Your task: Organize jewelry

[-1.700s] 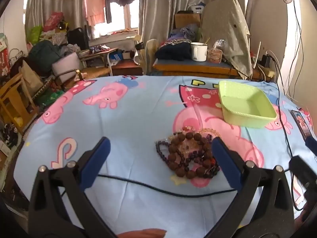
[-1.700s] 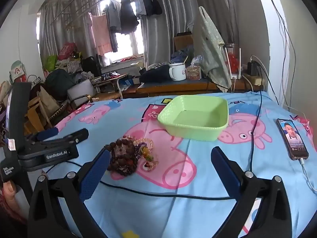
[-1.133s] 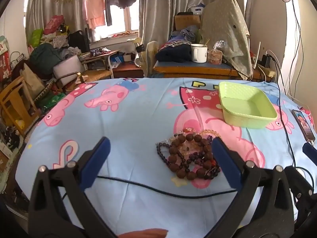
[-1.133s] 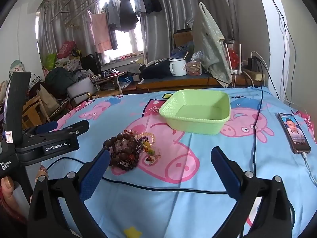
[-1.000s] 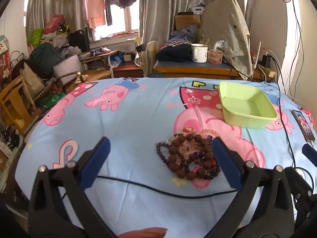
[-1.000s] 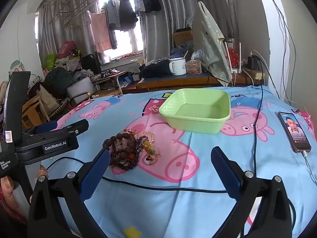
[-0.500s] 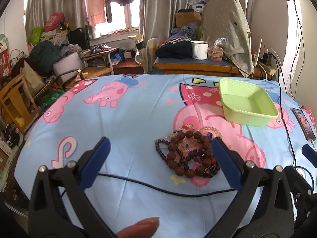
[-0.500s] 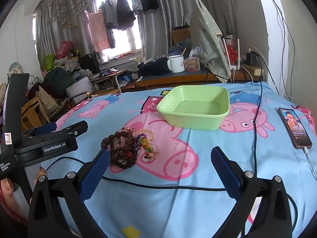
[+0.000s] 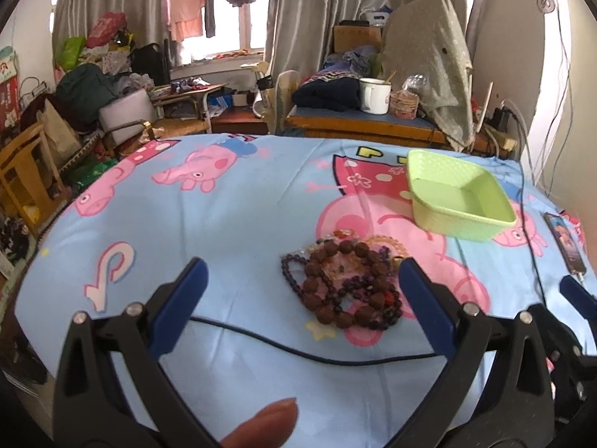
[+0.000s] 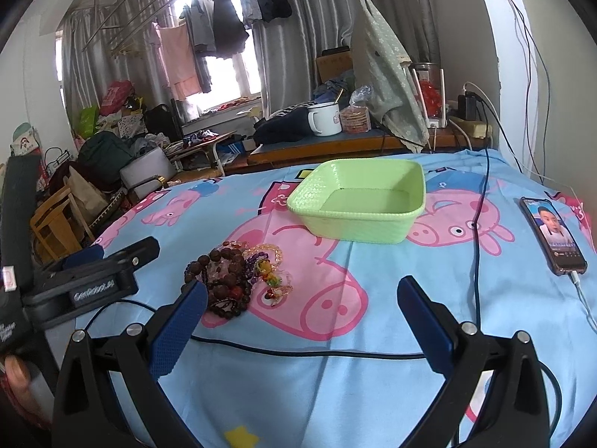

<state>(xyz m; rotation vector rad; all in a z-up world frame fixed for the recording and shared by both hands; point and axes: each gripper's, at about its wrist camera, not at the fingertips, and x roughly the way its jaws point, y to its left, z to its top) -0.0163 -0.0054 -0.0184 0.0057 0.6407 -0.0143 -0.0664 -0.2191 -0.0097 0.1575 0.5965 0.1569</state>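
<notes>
Both grippers are spread wide and empty, so this looks like the approach step, nothing picked yet. Left gripper hovers above the sheet w/ the jewelry pile sitting just ahead, toward its right finger, not touching. Right gripper hangs further right; in its view the same pile is near its left finger, partly hidden behind the tip. Pile = big brown bead bracelet, purple beads and a gold-ish chain w/ small charms, all tangled on the pink pig print. Green basket is beyond the pile, well apart, and looks empty so far. Next move prob: lower one gripper onto a single strand, pinch & lift clear of the tangle, then carry to the basket. Black cable runs across the sheet btw grippers and pile; could snag.
</notes>
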